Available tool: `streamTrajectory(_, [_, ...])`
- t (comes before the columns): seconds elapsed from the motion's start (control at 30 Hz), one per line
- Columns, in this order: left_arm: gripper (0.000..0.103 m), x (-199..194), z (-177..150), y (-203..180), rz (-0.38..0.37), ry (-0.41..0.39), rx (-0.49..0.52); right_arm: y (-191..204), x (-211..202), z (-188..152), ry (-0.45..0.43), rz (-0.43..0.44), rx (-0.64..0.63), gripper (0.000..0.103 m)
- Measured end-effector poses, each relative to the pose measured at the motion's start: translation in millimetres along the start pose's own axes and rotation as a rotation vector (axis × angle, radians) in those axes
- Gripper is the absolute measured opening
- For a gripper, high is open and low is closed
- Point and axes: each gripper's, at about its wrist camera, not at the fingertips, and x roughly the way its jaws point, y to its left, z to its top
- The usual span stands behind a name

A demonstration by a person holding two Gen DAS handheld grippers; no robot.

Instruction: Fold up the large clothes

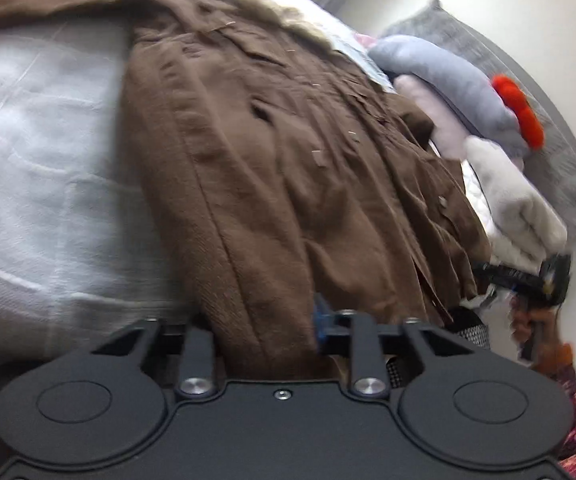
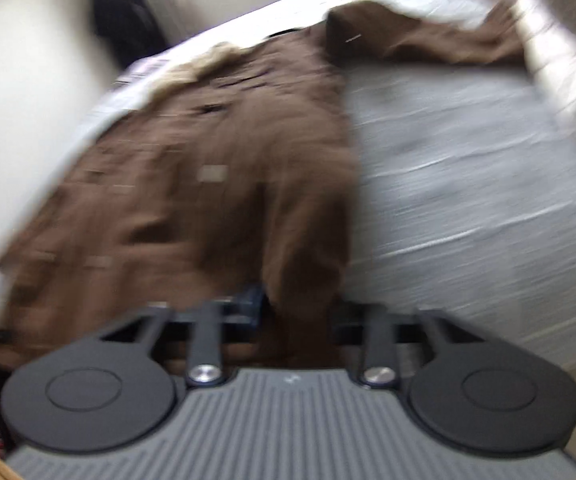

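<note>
Lying spread across a bed [image 1: 28, 160] covered in pale grey bedding, a large brown coat [image 1: 280, 168] stretches away from both cameras, its fur-trimmed collar [image 1: 272, 12] at the far end and one sleeve [image 2: 427, 40] thrown out sideways over the sheet. The near hem of the coat runs down between the fingers of the left hand-held gripper [image 1: 268, 340], whose jaws stand narrow with the brown cloth bunched between them; a blue pad [image 1: 321, 316] shows against the fabric there. The right hand-held gripper [image 2: 299, 320] is likewise nearly closed, with a fold of the hem gathered between its fingers, though that view is blurred. Seen from the left wrist, the right hand-held gripper also appears at the coat's right edge. Beyond the coat, along the side of the bed, lie a grey pillow [image 1: 559, 168], a lilac cushion [image 1: 447, 76] with an orange patch [image 1: 519, 108], and a folded cream blanket [image 1: 515, 204].
</note>
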Motion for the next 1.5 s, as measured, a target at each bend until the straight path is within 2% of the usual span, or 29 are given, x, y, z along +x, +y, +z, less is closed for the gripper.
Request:
streamTrajectory(0.03, [0.018,-4,0,-8,-0.003,-0.018,0.003,15,-8,1,-0.013,0.0,-0.043,0.02])
streamTrajectory(0.1, [0.015,-19,4,-16,-0.071,-0.087,-0.072,37,-31,6,-0.07,0.023,-0.069,0.018])
streamTrajectory(0.17, [0.014,-47,15,-28,-0.131,-0.179,-0.1,58,-65,22,-0.183,0.018,-0.073,0.017])
streamTrajectory(0.27, [0.013,-90,41,-48,-0.161,-0.307,-0.09,73,-106,60,-0.289,0.027,-0.052,0.01])
streamTrajectory(0.37, [0.013,-114,59,-58,-0.14,-0.359,-0.086,79,-127,85,-0.327,-0.032,-0.047,0.01])
streamTrajectory(0.43, [0.013,-116,57,-54,-0.058,-0.327,-0.095,71,-130,90,-0.313,-0.083,-0.026,0.01])
streamTrajectory(0.5, [0.014,-101,42,-44,0.091,-0.242,-0.075,55,-117,86,-0.258,-0.165,-0.005,0.01])
streamTrajectory(0.57, [0.02,-64,18,-24,0.224,-0.074,-0.04,31,-87,67,-0.143,-0.287,0.006,0.011])
streamTrajectory(0.63, [0.022,-19,-10,3,0.292,0.147,-0.076,11,-50,47,0.005,-0.398,0.02,0.018])
streamTrajectory(0.67, [0.022,-10,-18,8,0.32,0.166,-0.07,0,-36,36,0.061,-0.464,0.019,0.021])
streamTrajectory(0.73, [0.029,-18,-15,-5,0.333,0.12,0.001,-5,-30,24,0.077,-0.518,0.01,0.022])
streamTrajectory(0.77, [0.035,-25,-9,-12,0.353,0.085,0.015,-4,-33,24,0.063,-0.507,0.013,0.024])
streamTrajectory(0.8, [0.04,-34,-2,-18,0.37,0.022,0.047,-1,-37,29,0.041,-0.485,0.016,0.033])
streamTrajectory(0.83, [0.055,-39,8,-27,0.389,-0.034,0.084,6,-41,35,0.005,-0.459,0.002,0.041])
streamTrajectory(0.87, [0.067,-43,15,-36,0.411,-0.094,0.125,16,-43,46,-0.026,-0.445,-0.025,0.057])
streamTrajectory(0.9, [0.071,-45,21,-44,0.421,-0.15,0.165,28,-43,52,-0.055,-0.435,-0.067,0.064])
streamTrajectory(0.97, [0.073,-33,34,-55,0.404,-0.21,0.211,46,-32,68,-0.089,-0.4,-0.132,0.064])
streamTrajectory(1.03, [0.073,-15,51,-58,0.334,-0.229,0.223,58,-11,86,-0.119,-0.337,-0.156,0.064])
streamTrajectory(1.1, [0.073,21,71,-69,0.257,-0.252,0.232,63,14,99,-0.135,-0.255,-0.163,0.062])
streamTrajectory(1.17, [0.073,48,75,-71,0.243,-0.247,0.25,56,48,109,-0.125,-0.239,-0.148,0.062])
streamTrajectory(1.3, [0.073,97,65,-54,0.279,-0.127,0.261,19,102,104,-0.027,-0.288,-0.111,0.061])
streamTrajectory(1.37, [0.073,97,51,-52,0.278,-0.133,0.34,1,102,94,-0.036,-0.238,-0.095,0.061])
streamTrajectory(1.43, [0.073,90,51,-59,0.287,-0.066,0.382,2,94,98,-0.005,-0.228,-0.102,0.061])
streamTrajectory(1.5, [0.073,78,58,-60,0.276,0.014,0.362,-1,83,113,0.014,-0.21,-0.068,0.066])
